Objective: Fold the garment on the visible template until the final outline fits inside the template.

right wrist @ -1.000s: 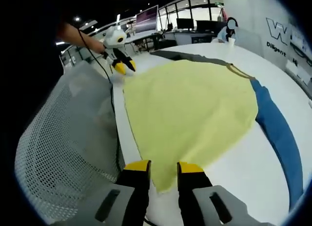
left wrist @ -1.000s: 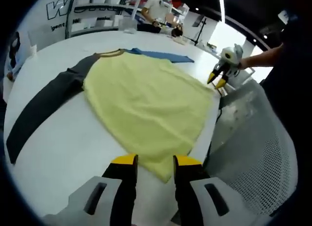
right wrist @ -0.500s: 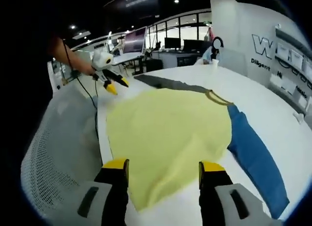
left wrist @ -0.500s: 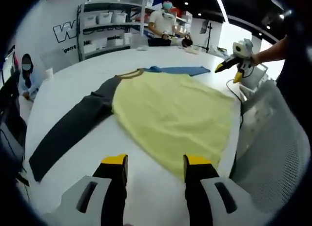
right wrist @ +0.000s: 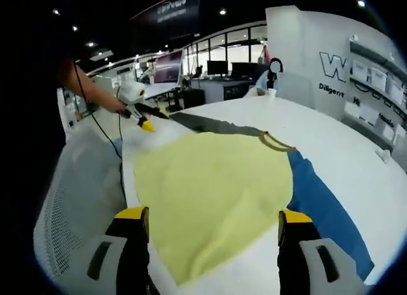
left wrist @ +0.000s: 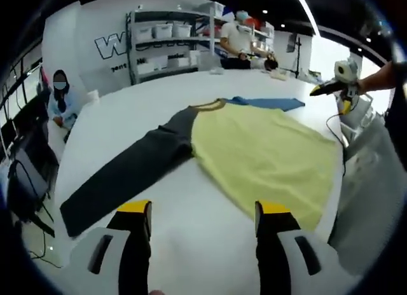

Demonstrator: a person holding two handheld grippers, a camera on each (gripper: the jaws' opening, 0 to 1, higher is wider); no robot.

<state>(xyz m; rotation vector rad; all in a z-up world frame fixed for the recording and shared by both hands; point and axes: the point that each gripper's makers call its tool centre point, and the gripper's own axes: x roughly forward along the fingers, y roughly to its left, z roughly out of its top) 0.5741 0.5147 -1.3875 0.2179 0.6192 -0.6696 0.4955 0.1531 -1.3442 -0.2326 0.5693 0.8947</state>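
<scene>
1. The garment lies flat on the white table, yellow body spread wide, hem at the table edge nearest me.
2. Its dark sleeve runs out from the garment's collar side across the table, in the left gripper view; the blue sleeve stretches off the far side of the yellow body.
3. In the right gripper view the same garment sits with the blue sleeve trailing along its right, and the collar at its far end.
4. My left gripper hangs above the table just short of the garment's near edge, jaws spread wide, nothing between them.
5. My right gripper hovers over the garment's hem, jaws wide apart too, gripping nothing.
6. I see my right gripper also from the left gripper view, beyond the garment's far corner, and my left one from the right gripper view, off the garment's far left corner.
7. A mesh chair back stands just beside the garment's hem edge of the table.
8. Beyond the garment, a seated person is at the table's far side, and another person stands past the blue sleeve by the shelves.
</scene>
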